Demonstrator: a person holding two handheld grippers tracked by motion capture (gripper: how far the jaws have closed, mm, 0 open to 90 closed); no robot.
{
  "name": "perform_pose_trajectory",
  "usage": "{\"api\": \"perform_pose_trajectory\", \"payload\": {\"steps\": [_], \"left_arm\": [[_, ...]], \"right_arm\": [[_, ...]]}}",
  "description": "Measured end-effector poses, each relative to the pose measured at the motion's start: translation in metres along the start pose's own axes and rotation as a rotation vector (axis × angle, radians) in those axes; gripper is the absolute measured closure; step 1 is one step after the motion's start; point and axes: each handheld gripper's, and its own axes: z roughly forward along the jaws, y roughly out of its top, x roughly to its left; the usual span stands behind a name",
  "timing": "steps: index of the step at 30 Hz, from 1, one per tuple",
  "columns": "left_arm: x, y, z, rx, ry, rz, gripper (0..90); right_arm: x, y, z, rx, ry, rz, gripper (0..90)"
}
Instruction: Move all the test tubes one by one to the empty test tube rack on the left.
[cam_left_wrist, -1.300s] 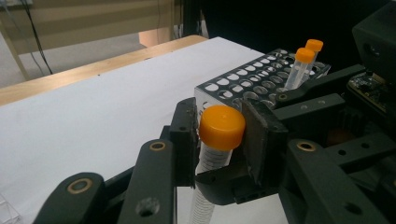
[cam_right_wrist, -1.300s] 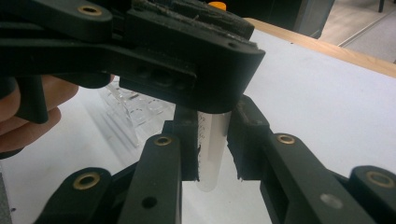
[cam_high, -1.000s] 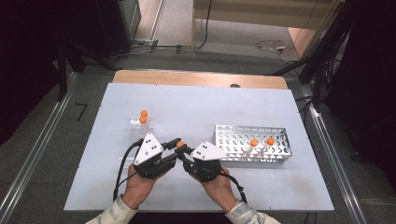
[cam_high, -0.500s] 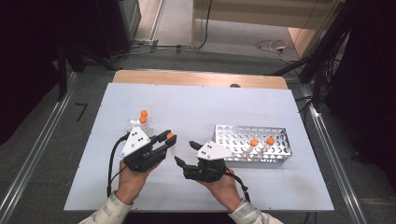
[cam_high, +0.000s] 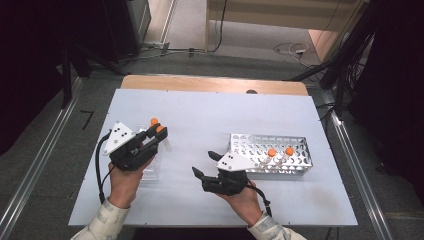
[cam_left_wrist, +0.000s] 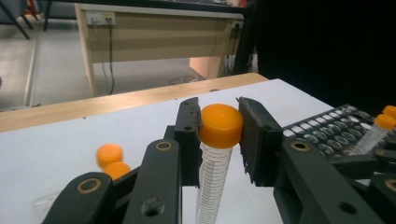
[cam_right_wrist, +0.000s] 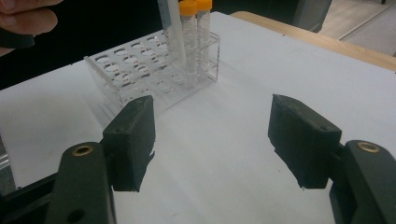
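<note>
My left gripper (cam_high: 158, 134) is shut on the orange cap of a clear graduated tube (cam_left_wrist: 220, 125), which hangs upright between the jaws over the left part of the table. A clear plastic rack (cam_right_wrist: 140, 70) stands there with two orange-capped tubes (cam_right_wrist: 189, 9). Near the table's front middle my right gripper (cam_high: 204, 162) is open; its jaws have just been opening, and nothing lies between them (cam_right_wrist: 215, 140). A metal rack (cam_high: 250, 145) at the right holds two orange-capped tubes (cam_high: 279, 151).
The white tabletop (cam_high: 225, 115) has a wooden strip along its far edge (cam_high: 210, 84). Black cables trail from both grippers toward the person. A wooden desk (cam_left_wrist: 154, 37) stands on the floor beyond the table.
The two grippers were together at the table's middle. The left one has moved left and slightly up with the tube. The right gripper's jaws have opened and it has stayed in place.
</note>
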Motion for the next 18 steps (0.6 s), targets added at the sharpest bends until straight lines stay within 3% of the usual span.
{"api": "perform_pose_trajectory", "payload": {"steps": [5,18], "left_arm": [[0.009,0.002,0.000,-0.009,0.037,-0.001,69.7],[0.021,0.000,0.001,0.000,0.076,-0.014,69.7]], "right_arm": [[-0.001,-0.001,0.000,0.004,-0.003,0.002,30.8],[-0.002,-0.001,-0.001,0.000,-0.006,0.009,31.1]]}}
